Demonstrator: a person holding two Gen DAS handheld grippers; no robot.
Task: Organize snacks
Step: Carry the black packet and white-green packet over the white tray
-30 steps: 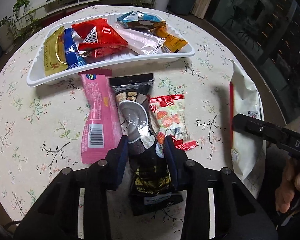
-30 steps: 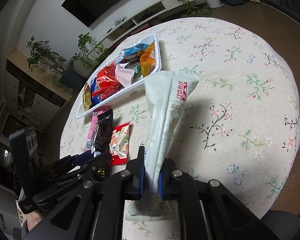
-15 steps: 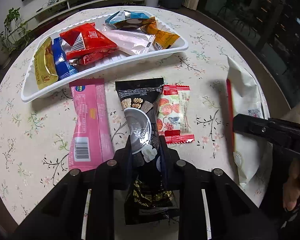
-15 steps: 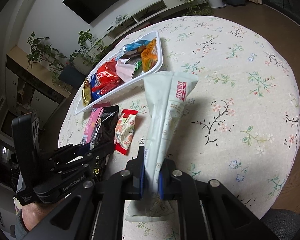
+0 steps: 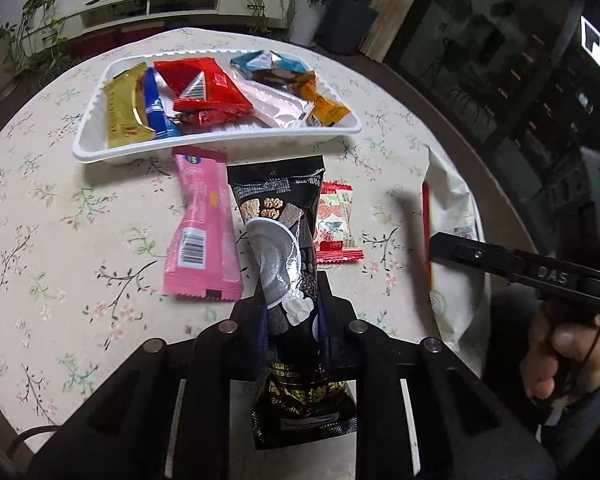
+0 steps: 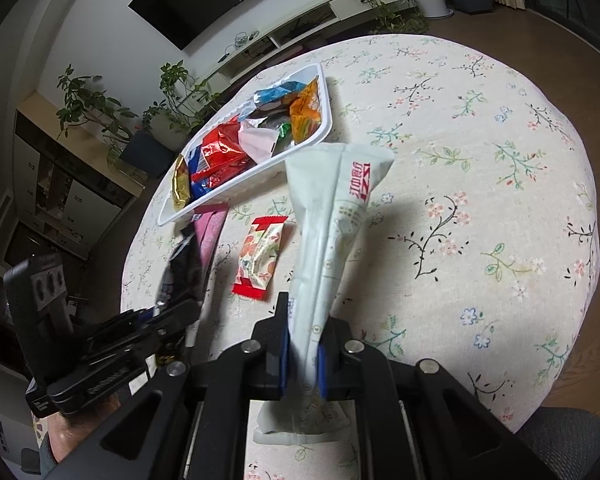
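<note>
My left gripper (image 5: 290, 300) is shut on a long black snack packet (image 5: 280, 232), which sticks up off the table with its far end toward the white tray (image 5: 220, 142). The tray holds several wrapped snacks in gold, blue, red, pink and orange. A pink packet (image 5: 202, 228) and a small red-and-white strawberry packet (image 5: 336, 222) lie flat on the floral tablecloth beside the black one. My right gripper (image 6: 303, 344) is shut on a tall pale green-white bag (image 6: 332, 232), holding it upright. The left gripper (image 6: 168, 320) with the black packet (image 6: 182, 276) shows at the left of the right wrist view.
The round table's edge (image 5: 452, 128) curves close on the right, with dark floor beyond. A person's hand (image 5: 560, 356) grips the right tool (image 5: 512, 264). Potted plants and a low white shelf stand behind the table. Bare tablecloth (image 6: 480, 208) stretches right of the pale bag.
My left gripper closed on the black packet and lifted its near end off the table, drawing back a little. The right gripper and its pale bag stayed put.
</note>
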